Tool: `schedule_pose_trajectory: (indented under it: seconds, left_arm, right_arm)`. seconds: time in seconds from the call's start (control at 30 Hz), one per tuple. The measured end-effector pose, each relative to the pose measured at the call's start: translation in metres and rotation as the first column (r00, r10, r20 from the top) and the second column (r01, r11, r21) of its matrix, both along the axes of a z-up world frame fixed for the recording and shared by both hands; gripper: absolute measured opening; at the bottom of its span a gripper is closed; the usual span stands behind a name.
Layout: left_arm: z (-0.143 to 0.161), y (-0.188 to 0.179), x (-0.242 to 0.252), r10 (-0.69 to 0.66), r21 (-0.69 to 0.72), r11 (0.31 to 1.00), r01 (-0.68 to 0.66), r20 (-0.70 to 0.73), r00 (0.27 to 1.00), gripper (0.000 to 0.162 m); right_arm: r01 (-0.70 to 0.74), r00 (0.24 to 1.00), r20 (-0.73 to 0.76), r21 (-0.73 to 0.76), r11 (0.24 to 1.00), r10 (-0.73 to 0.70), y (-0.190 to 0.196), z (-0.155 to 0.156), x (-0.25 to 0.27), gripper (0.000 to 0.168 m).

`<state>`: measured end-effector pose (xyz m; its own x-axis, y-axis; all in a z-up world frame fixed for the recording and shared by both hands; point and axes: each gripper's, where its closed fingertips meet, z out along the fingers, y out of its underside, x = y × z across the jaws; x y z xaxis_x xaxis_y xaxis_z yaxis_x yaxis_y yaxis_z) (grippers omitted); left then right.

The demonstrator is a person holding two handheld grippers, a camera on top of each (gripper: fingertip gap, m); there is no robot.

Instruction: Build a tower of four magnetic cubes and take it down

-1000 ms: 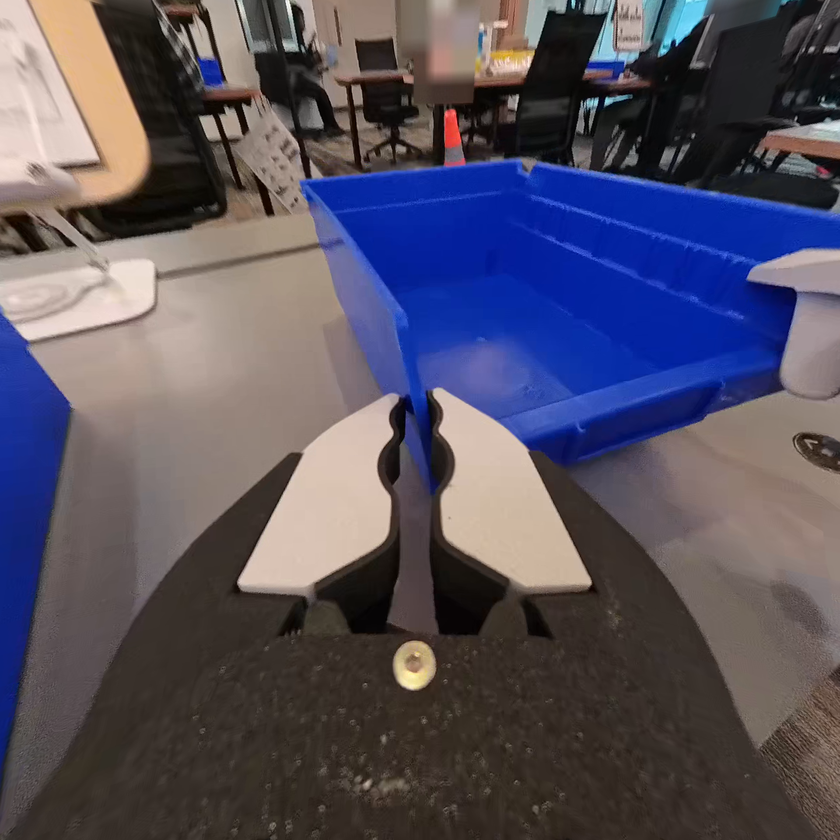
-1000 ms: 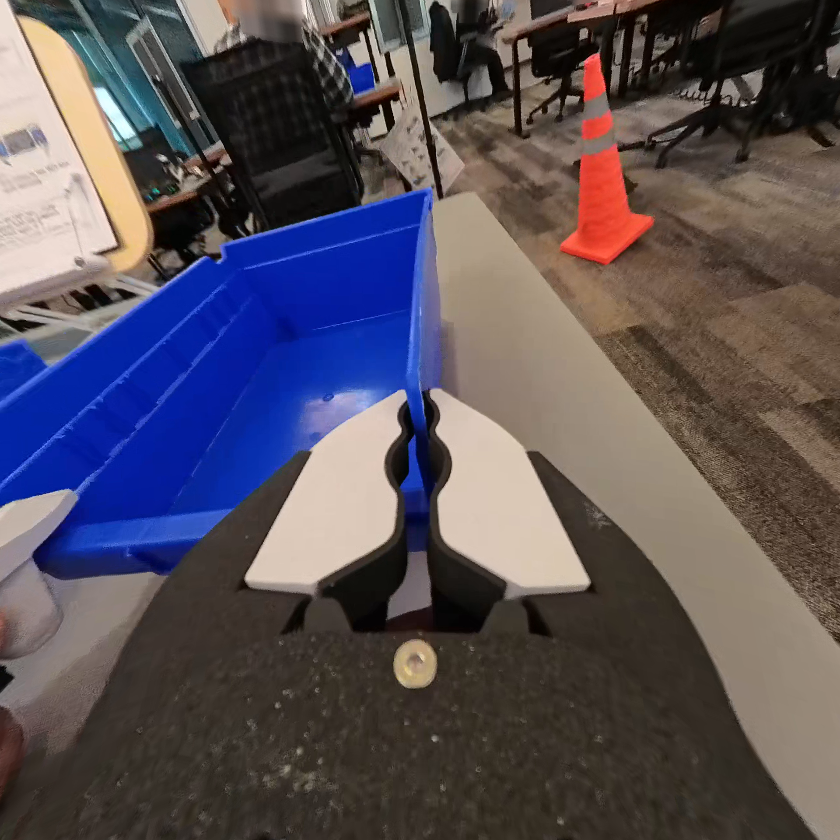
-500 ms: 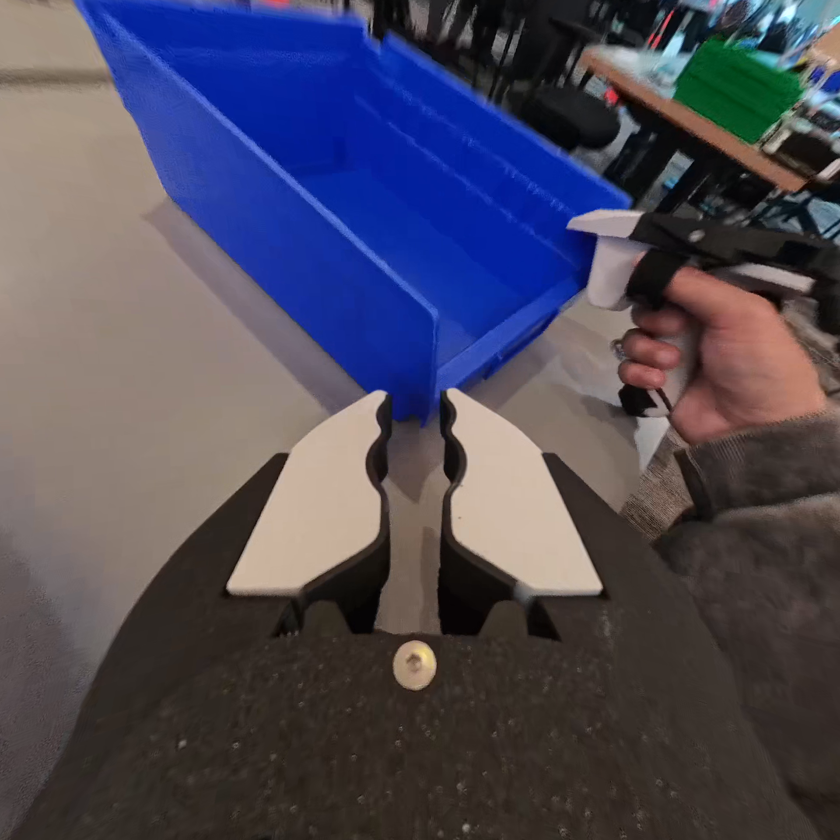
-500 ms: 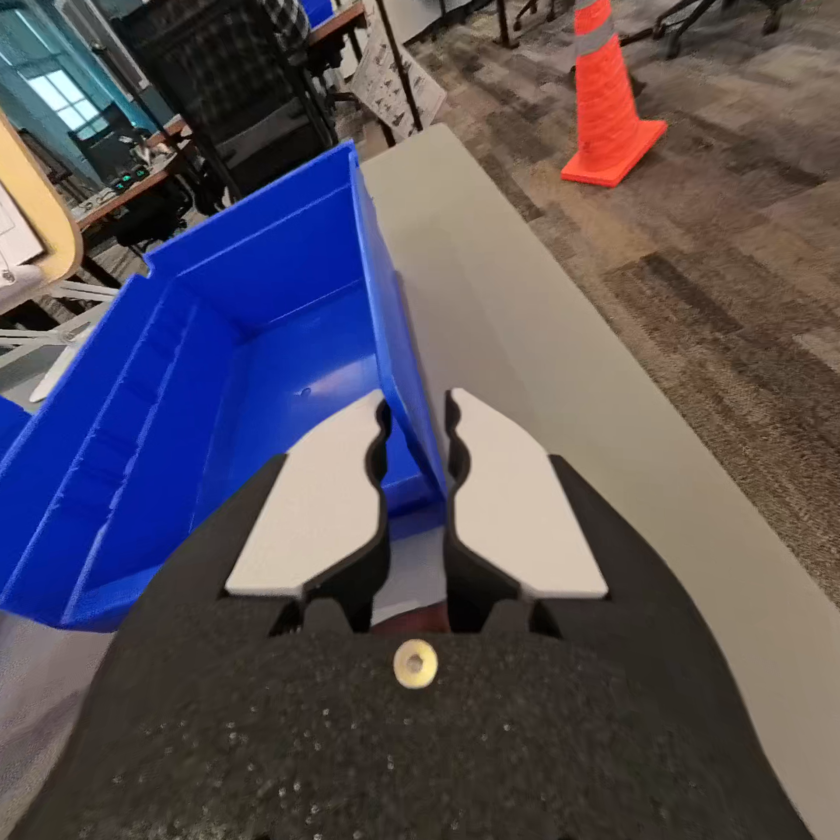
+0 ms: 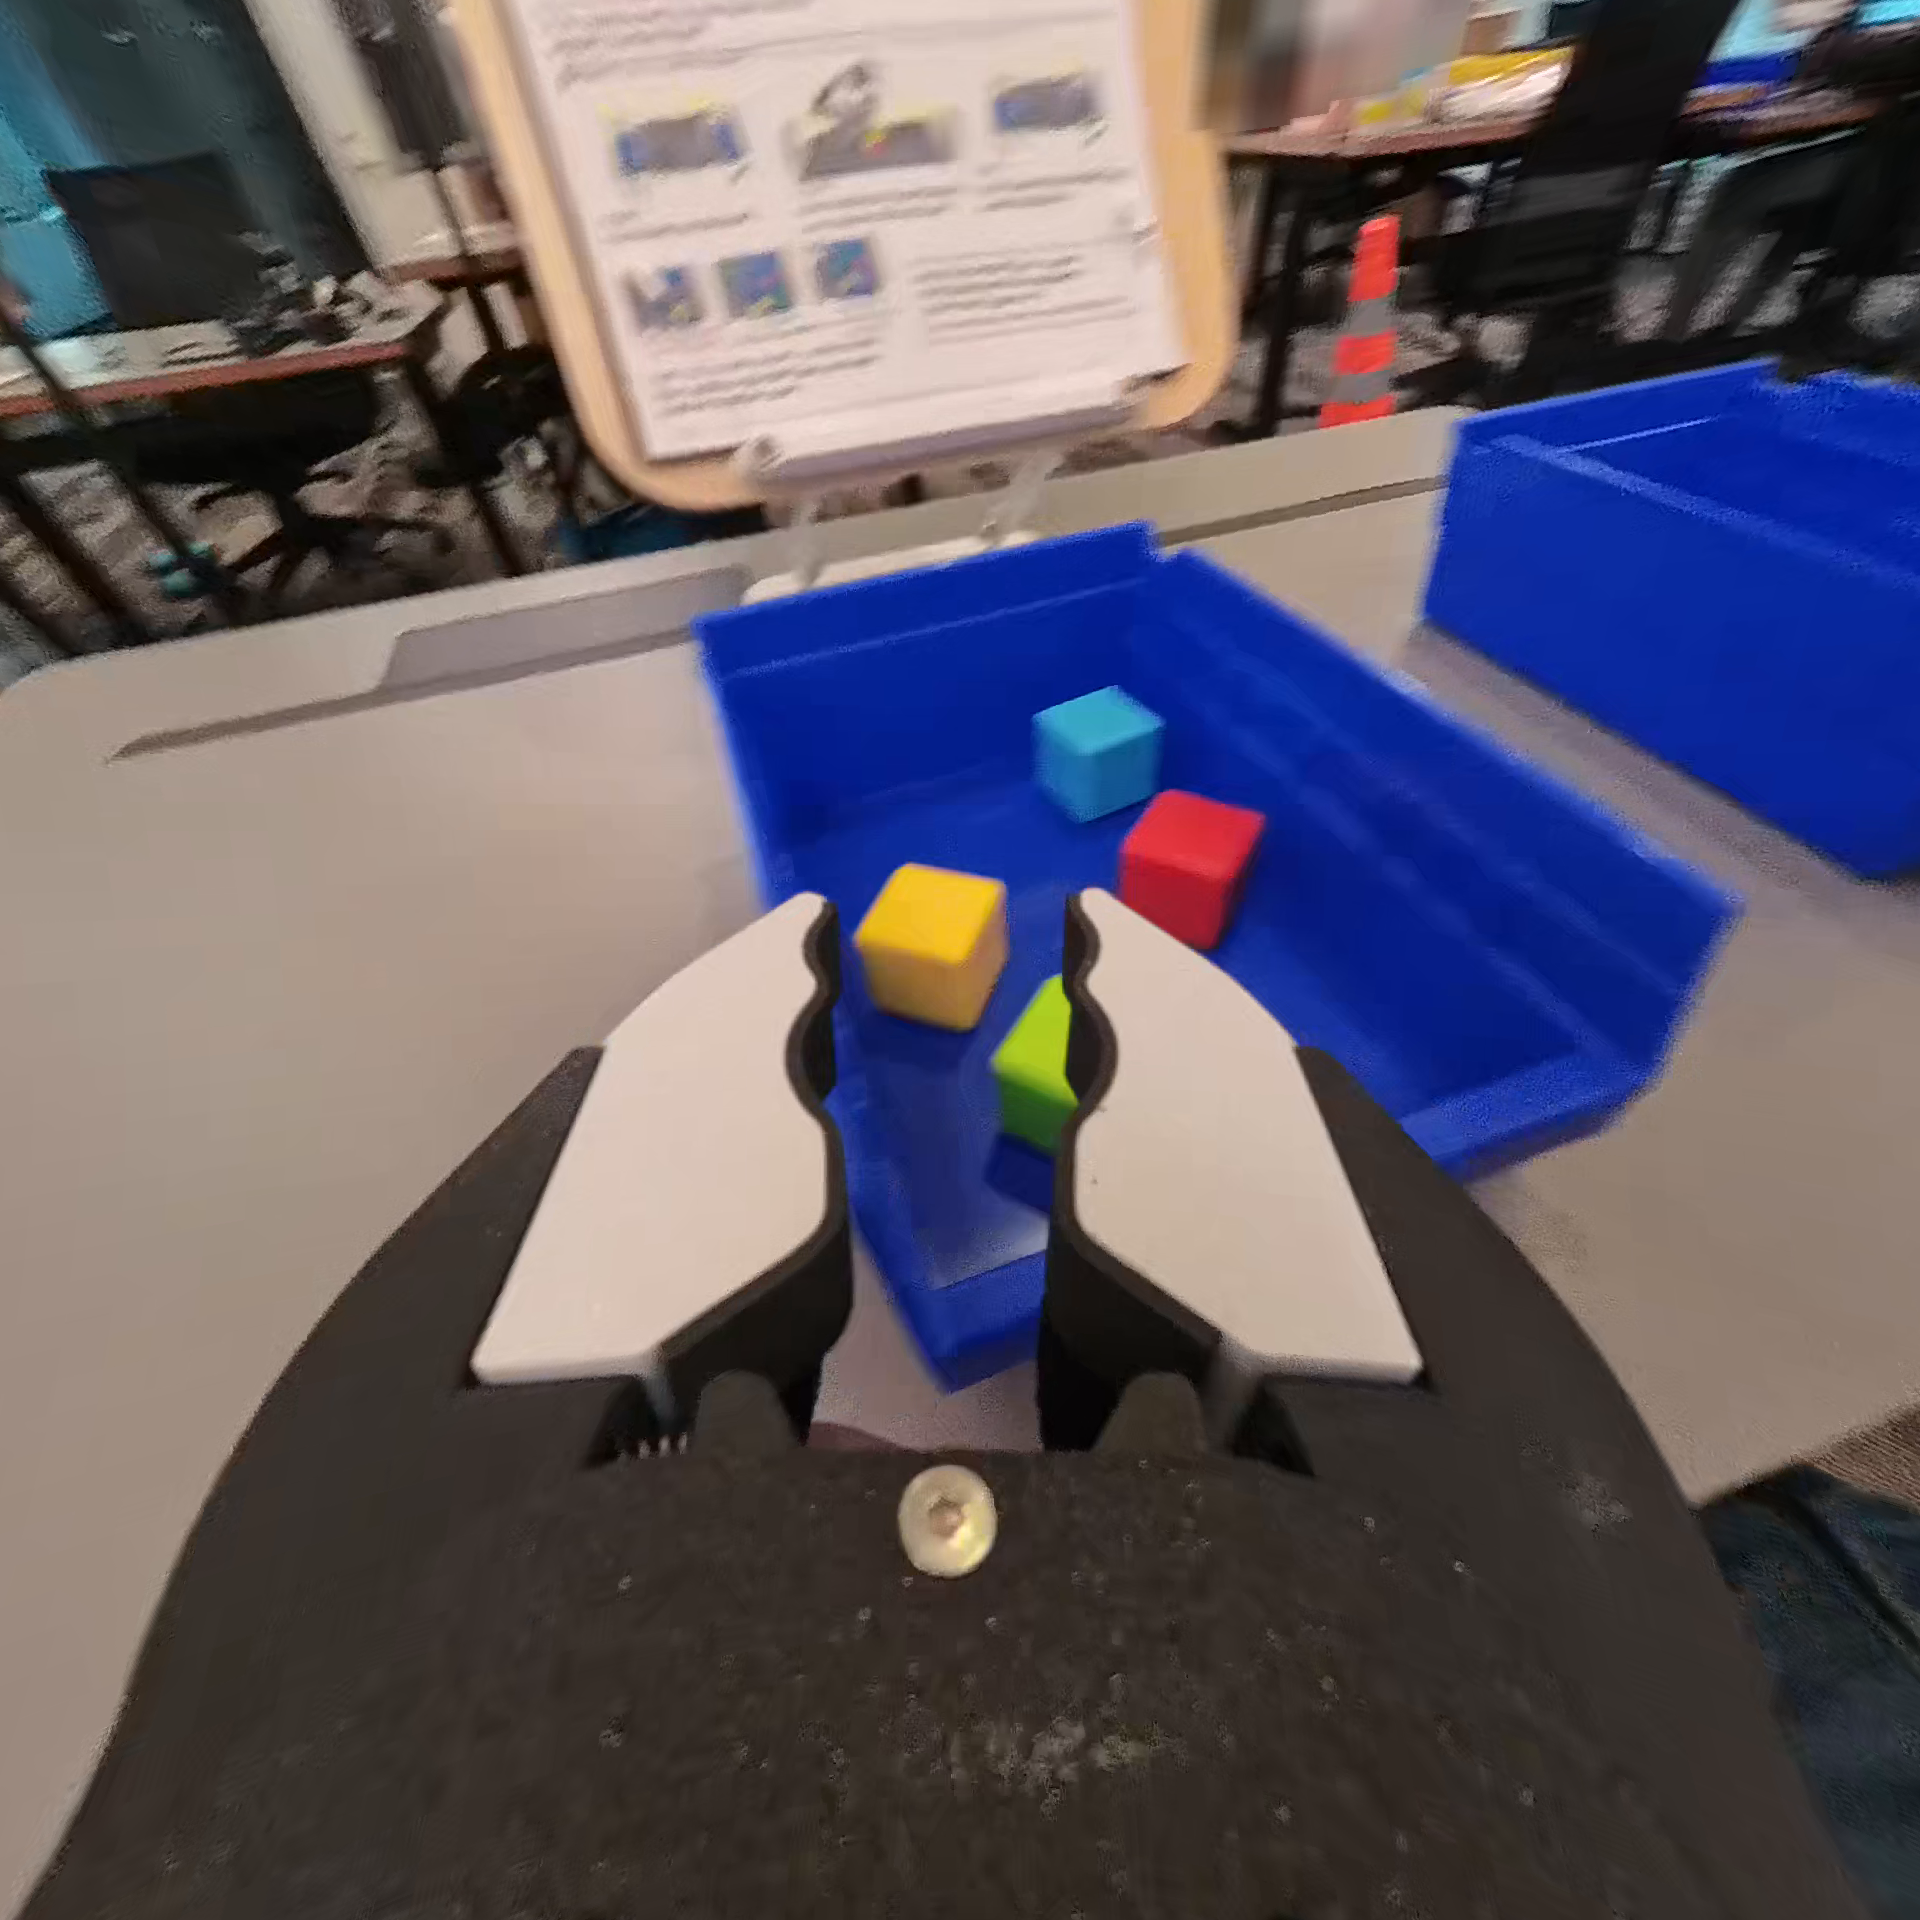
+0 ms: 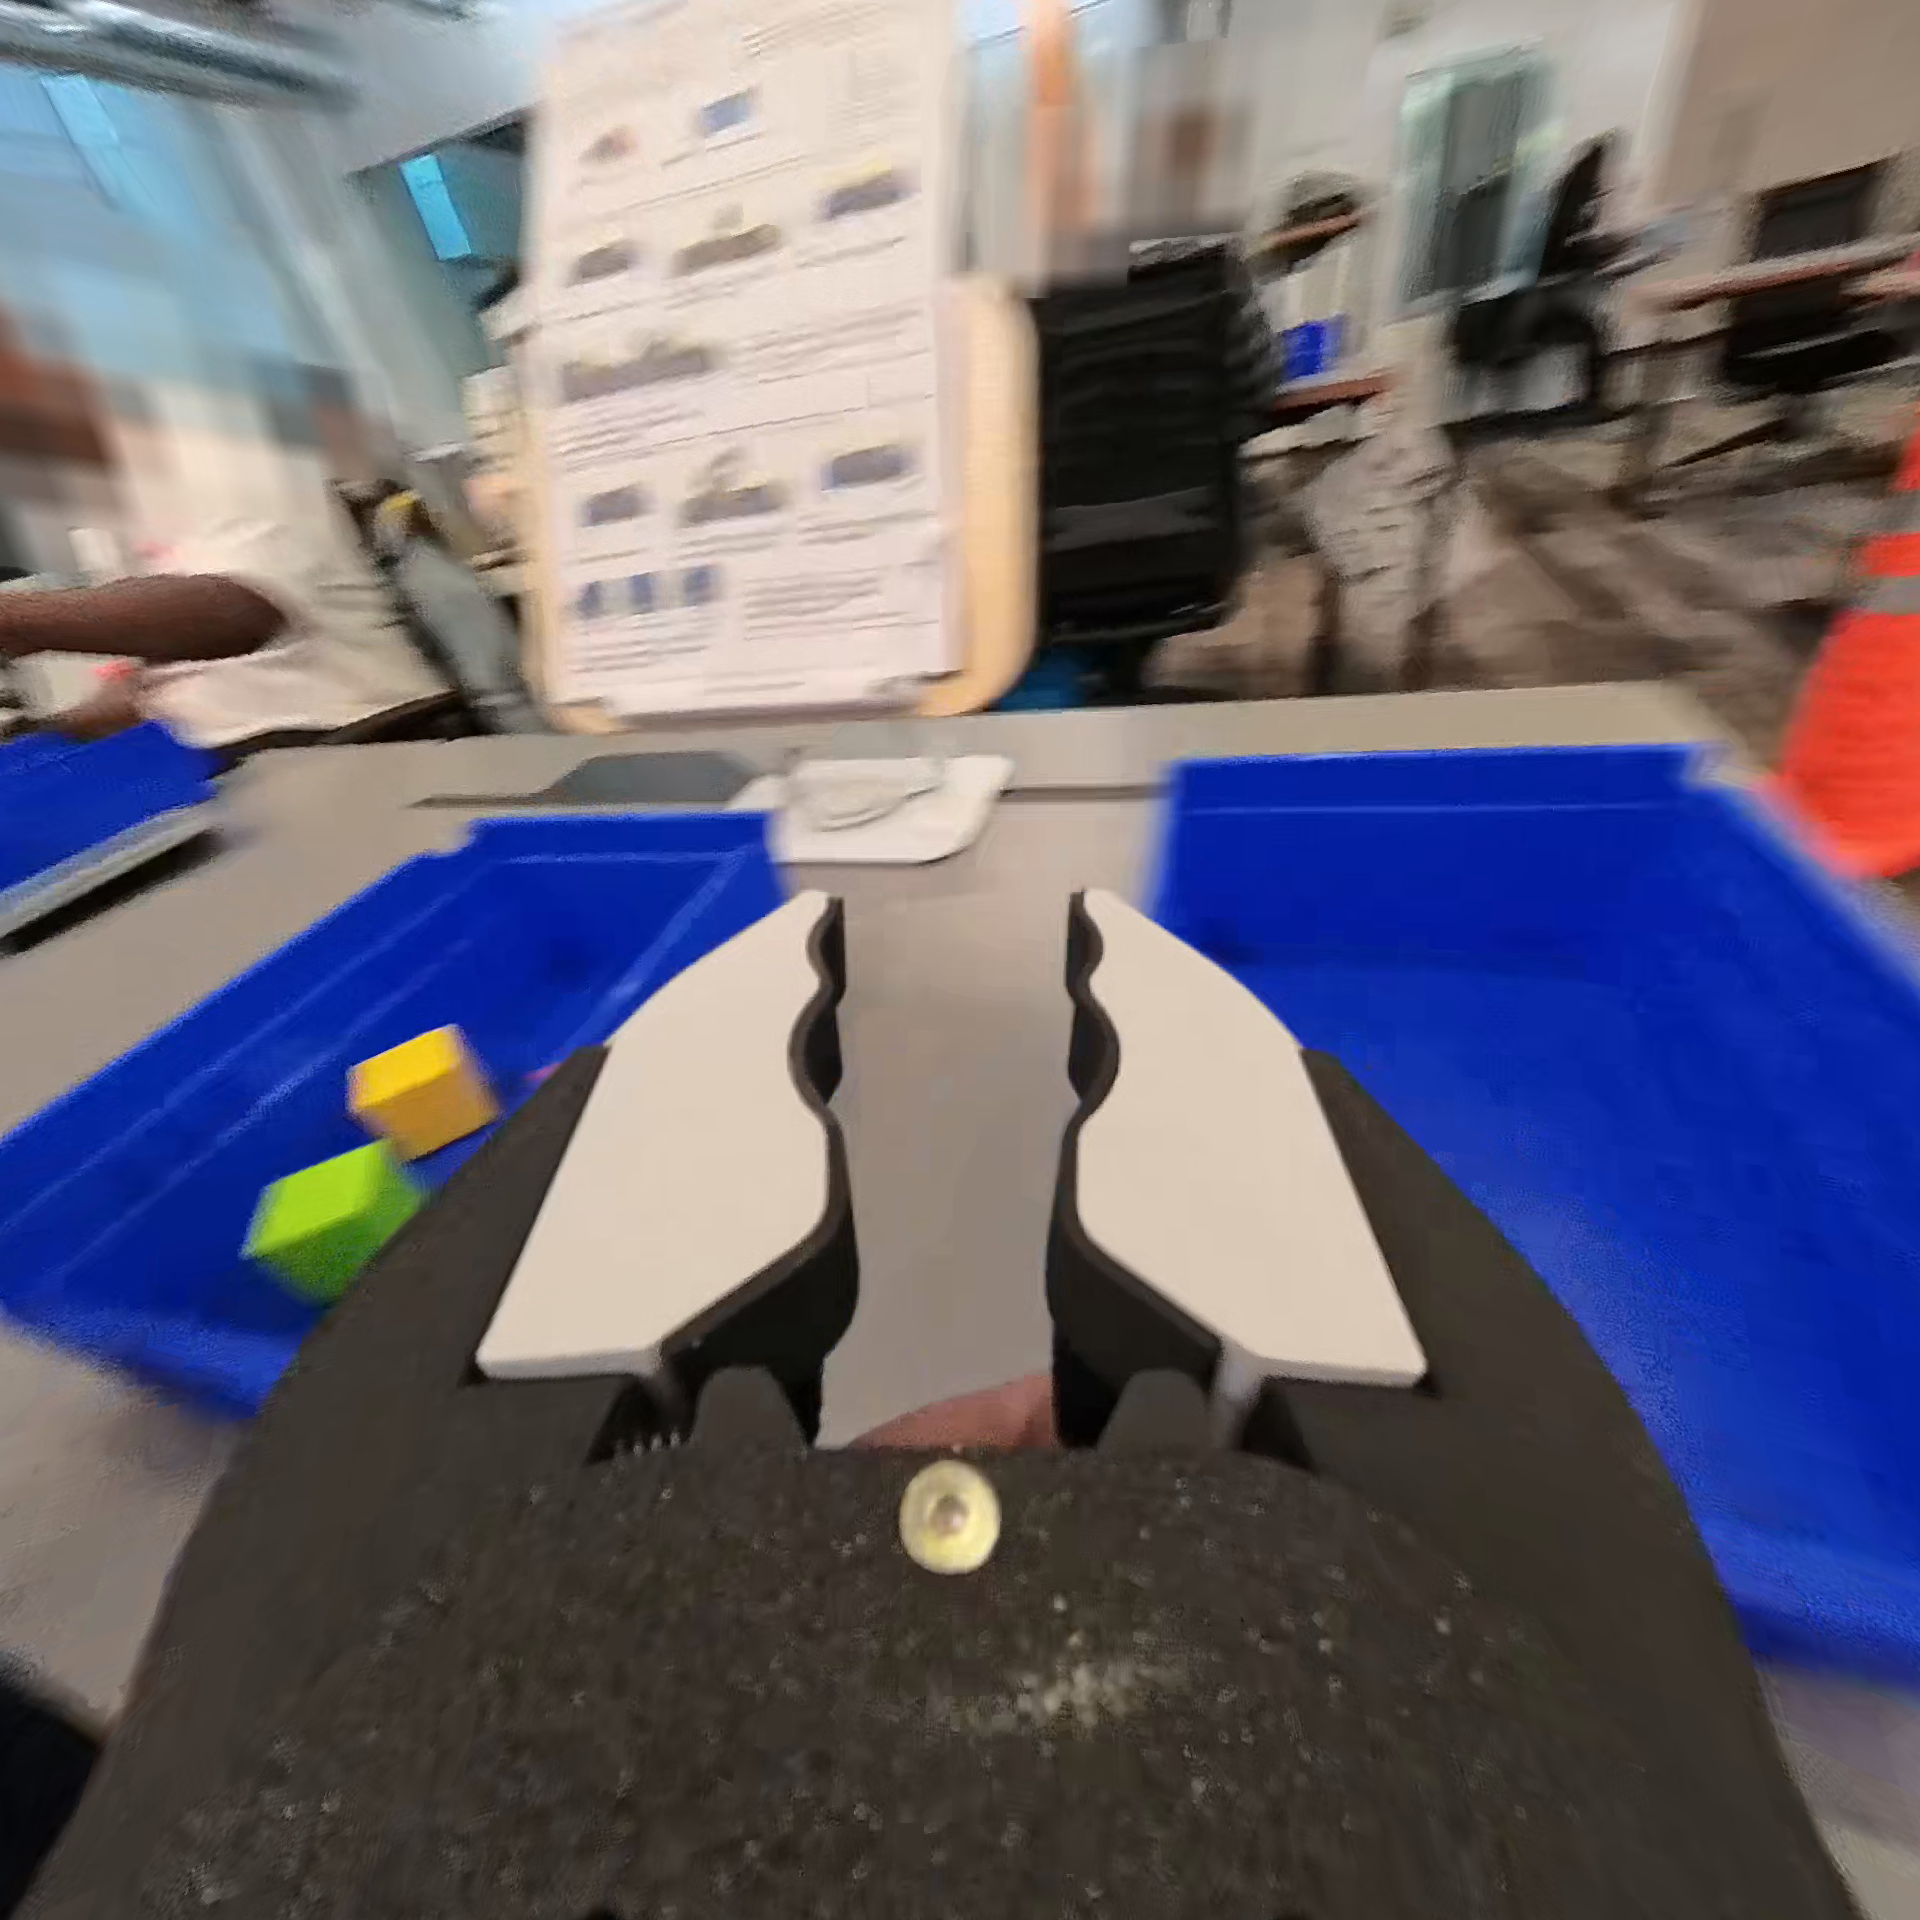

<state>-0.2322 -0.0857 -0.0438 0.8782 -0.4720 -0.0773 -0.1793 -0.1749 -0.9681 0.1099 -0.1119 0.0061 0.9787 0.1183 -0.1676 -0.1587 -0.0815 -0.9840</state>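
While both the left gripper [image 5: 948, 961] and right gripper [image 6: 951, 956] gape empty above the bin [image 5: 1538, 935] holding four loose cubes, the yellow cube [image 5: 932, 943] and green cube [image 5: 1034, 1070], lying close, might snap together when grabbed.

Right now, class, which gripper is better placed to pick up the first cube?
Left. The left gripper is open over the yellow cube; the right gripper faces bare table.

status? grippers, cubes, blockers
Left gripper and right gripper open, empty. Four cubes loose in blue bin: yellow cube nearest left gripper. No tower yet. Nothing blocking.
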Motion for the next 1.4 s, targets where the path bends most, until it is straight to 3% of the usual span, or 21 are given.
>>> schedule_pose_trajectory:
  seconds: [0.1, 0.17, 0.3, 0.4, 0.43, 0.47, 0.6, 0.9, 1.17, 1.4]
  left_arm:
    - [-0.030, 0.011, -0.020, 0.037, -0.056, 0.998, -0.036, 0.009, 0.999, 0.041]
    - [-0.040, 0.014, -0.022, 0.046, -0.054, 0.998, -0.045, 0.018, 0.999, 0.041]
    - [-0.065, 0.020, -0.020, 0.060, -0.144, 0.988, -0.049, 0.072, 0.996, 0.040]
    - [-0.069, 0.025, -0.021, 0.087, -0.174, 0.983, -0.059, 0.159, 0.983, 0.016]
    - [-0.067, 0.028, -0.022, 0.107, -0.163, 0.983, -0.081, 0.156, 0.982, 0.013]
    - [-0.067, 0.030, -0.022, 0.119, -0.156, 0.983, -0.097, 0.137, 0.983, 0.015]
    - [-0.067, 0.034, -0.022, 0.168, -0.148, 0.977, -0.155, 0.076, 0.983, 0.009]
    - [-0.056, 0.035, -0.049, 0.234, -0.104, 0.968, -0.226, 0.073, 0.969, 0.001]
    - [-0.031, 0.053, -0.163, 0.382, -0.045, 0.924, -0.380, 0.096, 0.919, 0.001]
    - [-0.041, 0.086, -0.261, 0.380, -0.079, 0.924, -0.375, 0.074, 0.922, 0.001]
  right_arm:
    - [-0.266, 0.963, -0.085, -0.118, 0.957, 0.257, 0.019, -0.042, -0.111, 0.047]
    - [-0.355, 0.933, -0.125, -0.149, 0.923, 0.338, 0.021, -0.069, -0.164, 0.054]
    - [-0.200, 0.980, -0.041, -0.160, 0.966, 0.196, 0.026, -0.097, -0.182, 0.055]
    - [-0.083, 0.992, 0.071, -0.268, 0.960, 0.106, 0.030, -0.124, -0.188, 0.059]
    - [-0.070, 0.995, 0.057, -0.240, 0.968, 0.086, 0.031, -0.122, -0.192, 0.060]
    - [-0.052, 0.998, 0.035, -0.203, 0.978, 0.060, 0.031, -0.118, -0.195, 0.044]
    - [0.154, 0.988, 0.007, -0.205, 0.967, -0.156, 0.027, -0.116, -0.175, 0.005]
    - [0.233, 0.970, -0.018, -0.204, 0.951, -0.241, 0.027, -0.111, -0.198, 0.003]
    - [0.105, 0.994, -0.011, -0.155, 0.982, -0.108, 0.067, -0.086, -0.311, 0.003]
    - [0.013, 1.000, 0.000, -0.206, 0.978, -0.013, 0.088, -0.102, -0.413, 0.007]
